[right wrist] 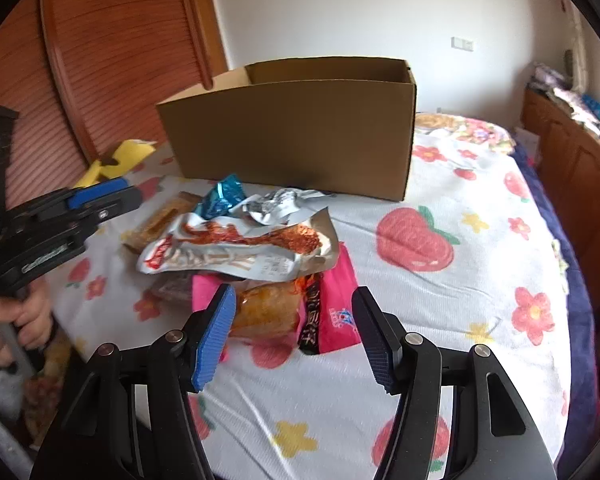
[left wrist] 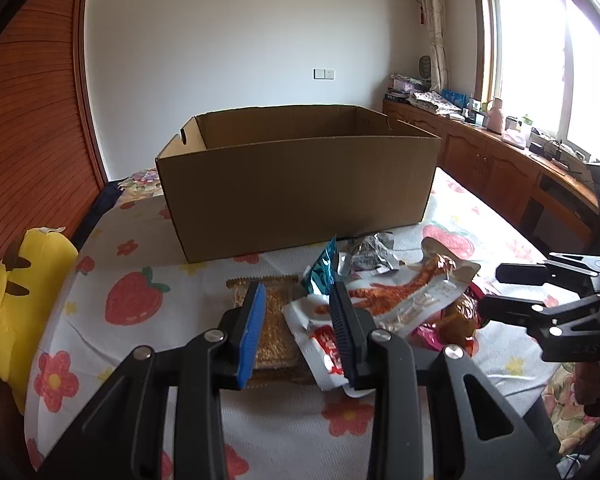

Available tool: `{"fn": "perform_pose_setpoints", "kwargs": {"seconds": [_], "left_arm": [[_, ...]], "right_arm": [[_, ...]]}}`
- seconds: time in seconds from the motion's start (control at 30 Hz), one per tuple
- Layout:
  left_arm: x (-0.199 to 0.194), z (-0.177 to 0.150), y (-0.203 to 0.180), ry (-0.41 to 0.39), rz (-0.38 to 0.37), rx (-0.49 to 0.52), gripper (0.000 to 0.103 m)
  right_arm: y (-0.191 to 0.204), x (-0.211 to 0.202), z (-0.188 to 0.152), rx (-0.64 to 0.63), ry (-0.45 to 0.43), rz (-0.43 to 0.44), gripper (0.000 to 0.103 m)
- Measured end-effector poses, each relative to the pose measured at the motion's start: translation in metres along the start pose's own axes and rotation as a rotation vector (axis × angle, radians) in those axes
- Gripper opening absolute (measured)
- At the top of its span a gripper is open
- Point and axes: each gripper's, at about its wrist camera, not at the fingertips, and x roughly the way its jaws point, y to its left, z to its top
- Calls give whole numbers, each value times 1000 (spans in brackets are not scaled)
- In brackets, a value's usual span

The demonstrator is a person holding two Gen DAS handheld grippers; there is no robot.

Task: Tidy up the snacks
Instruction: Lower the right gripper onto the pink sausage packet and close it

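A bed (left wrist: 260, 432) under a white sheet printed with strawberries and flowers carries everything. On it, toward the far side, stands an open cardboard box (left wrist: 300, 196) whose inside is hidden by its near wall. To the left lies a yellow plush (left wrist: 16, 300) at the bed's edge. Just in front of the box sits a heap of snacks: a white pouch (left wrist: 396, 300) printed with a red chicken foot on top, a pink packet (right wrist: 332, 304) and an amber pack (right wrist: 268, 308) under it, a flat brown bar (left wrist: 276, 320) to its left, then a crumpled silver wrapper (left wrist: 368, 256) and a small teal one (left wrist: 322, 272) nearest the box. The left gripper (left wrist: 298, 328) hangs over the bar and pouch, fingers apart and holding nothing (the right finger overlaps the pouch's edge in view). The right gripper (right wrist: 296, 336) hovers by the amber pack and pink packet, fingers wide apart, empty.
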Motion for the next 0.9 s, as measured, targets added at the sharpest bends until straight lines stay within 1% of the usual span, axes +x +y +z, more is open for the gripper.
{"fn": "perform_pose_setpoints", "kwargs": {"seconds": [0.23,0.33,0.47,0.6,0.67,0.77,0.83,0.9], "left_arm": [[-2,-9,4,5,-2,-20,33],[-2,-11,3,8,-5,-24,33],[-2,-13,-1,7,-12,-19,33],[-2,-13,-7,2,-18,-4,33],[-3,-13,-9,-1,-20,-1,33],[-4,-11,-14,-8,-31,4,33],[-4,-9,-18,-12,-40,14,33],[0,-6,-22,-14,-46,31,33]], "right_arm": [[3,14,2,58,-7,-12,62],[5,20,3,66,-7,-33,62],[13,27,1,24,5,-80,63],[15,23,-3,-28,20,-121,63],[12,23,-6,-62,58,-147,62],[-1,16,-10,-65,67,-167,62],[-8,13,-13,-53,65,-169,62],[-21,10,-15,-14,62,-148,62]]}}
